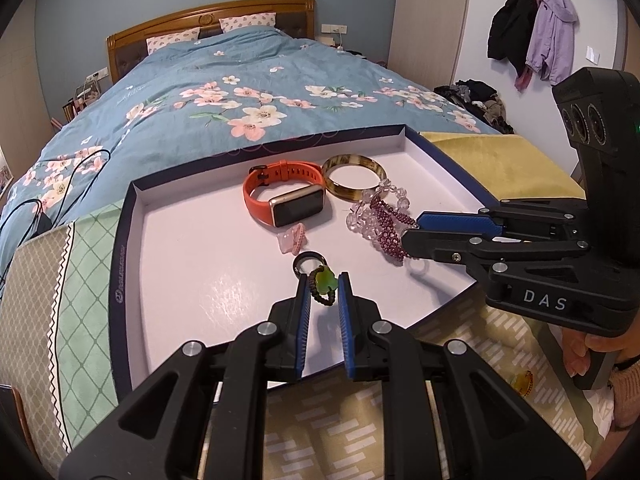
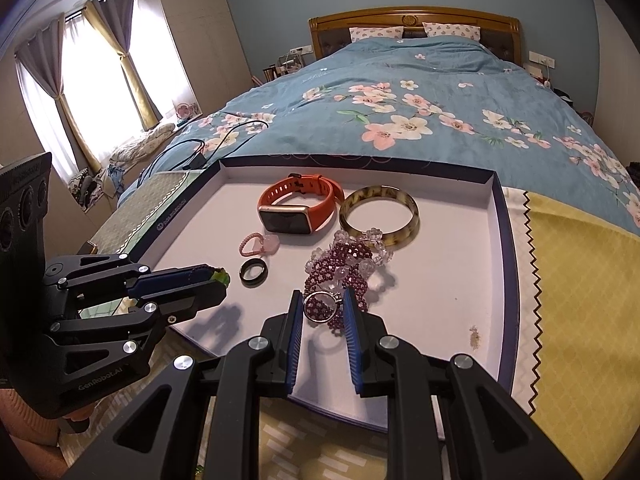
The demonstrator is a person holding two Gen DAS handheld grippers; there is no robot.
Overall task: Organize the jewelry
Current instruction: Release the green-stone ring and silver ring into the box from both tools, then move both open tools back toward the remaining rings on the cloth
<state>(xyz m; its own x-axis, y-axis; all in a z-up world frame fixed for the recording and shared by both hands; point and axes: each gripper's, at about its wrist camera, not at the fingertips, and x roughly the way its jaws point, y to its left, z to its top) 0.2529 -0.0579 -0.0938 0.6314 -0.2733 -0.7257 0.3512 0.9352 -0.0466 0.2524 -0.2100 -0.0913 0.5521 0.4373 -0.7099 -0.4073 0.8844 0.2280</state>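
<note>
Green-stone beaded ring point(image 1: 323, 285) is pinched between the closed pads of the left gripper point(image 1: 324, 286), lifted just over the white tray point(image 1: 180, 248) near its front edge. Silver ring point(image 2: 320, 307) is clamped in the right gripper point(image 2: 322, 306), above the purple bead bracelet point(image 2: 340, 272). Black ring point(image 2: 253, 271), pink ring point(image 2: 256, 243), orange smartwatch point(image 2: 298, 208) and amber bangle point(image 2: 379, 216) are laid in the tray, which is set on a patterned cloth point(image 1: 68, 280) by the bed point(image 1: 240, 92).

orange watch strap point(image 1: 276, 184), tortoiseshell-y amber bangle point(image 1: 352, 178), purple and clear beads point(image 1: 380, 216), green pendant point(image 1: 324, 278), blue floral duvet point(image 1: 240, 96), white tray point(image 1: 192, 264) with navy rim
</note>
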